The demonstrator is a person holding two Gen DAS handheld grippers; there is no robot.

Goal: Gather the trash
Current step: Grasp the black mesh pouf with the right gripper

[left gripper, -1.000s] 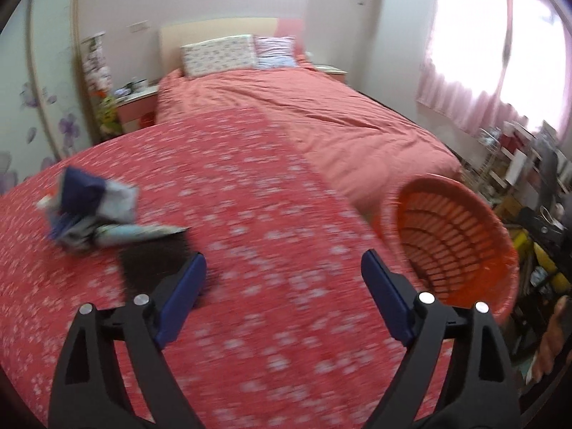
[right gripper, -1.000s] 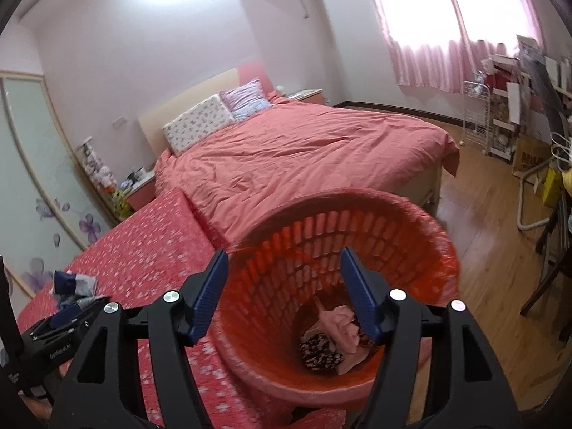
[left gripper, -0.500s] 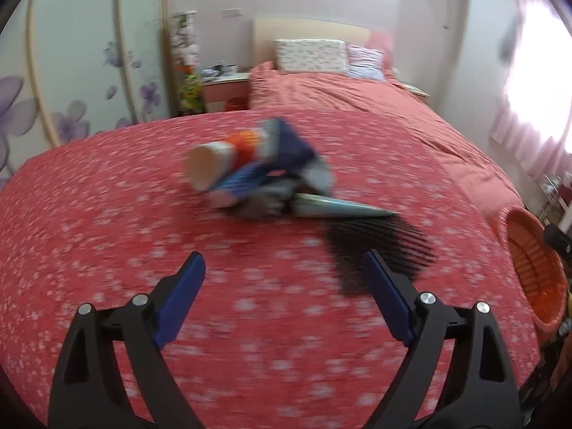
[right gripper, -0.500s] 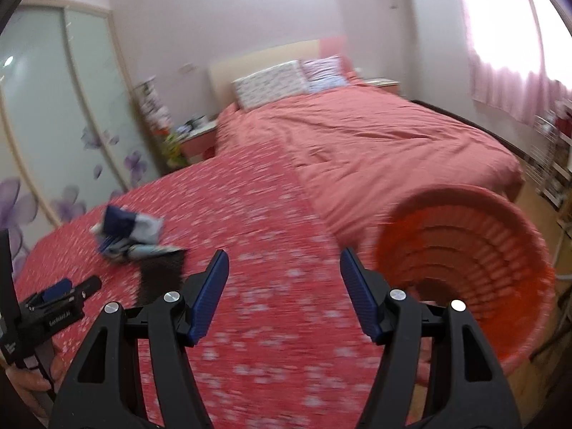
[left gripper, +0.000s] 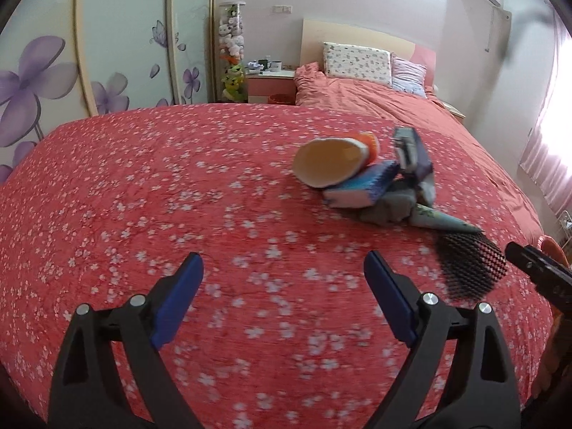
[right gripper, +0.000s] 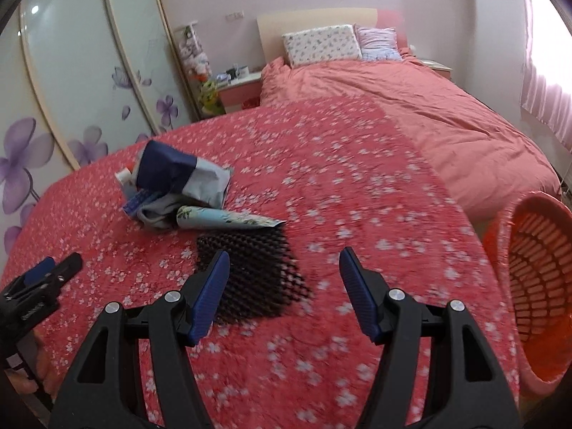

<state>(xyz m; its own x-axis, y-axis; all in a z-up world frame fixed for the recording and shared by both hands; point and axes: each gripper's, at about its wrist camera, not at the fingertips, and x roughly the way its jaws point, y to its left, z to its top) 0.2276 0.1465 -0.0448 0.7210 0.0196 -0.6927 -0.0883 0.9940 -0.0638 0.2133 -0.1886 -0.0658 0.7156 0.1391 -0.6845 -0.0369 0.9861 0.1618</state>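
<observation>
Across the whole lower frame spreads the red floral bedspread point(left gripper: 178, 196), and at the right edge of the right wrist view sits the orange basket point(right gripper: 529, 268), its far side cut off and its contents hidden. Centre-right in the left wrist view lies the trash pile point(left gripper: 375, 178): a paper cup point(left gripper: 329, 164), a blue-and-white packet point(left gripper: 361, 187), a navy pouch point(right gripper: 168, 169), a floral tube point(right gripper: 228, 220), with a black mesh sheet point(right gripper: 250, 271) just beside it. Left gripper point(left gripper: 284, 289) hovers short of the pile, fingers spread wide, nothing held. Right gripper point(right gripper: 284, 295) is likewise splayed and empty, above the mesh. Best play, I'd say: take one piece at a time, pinching the cup by its rim or the mesh by an edge without snagging the bedspread. Grey crumpled stuff under the pile is hard to identify, and motion blur smears the foreground.
</observation>
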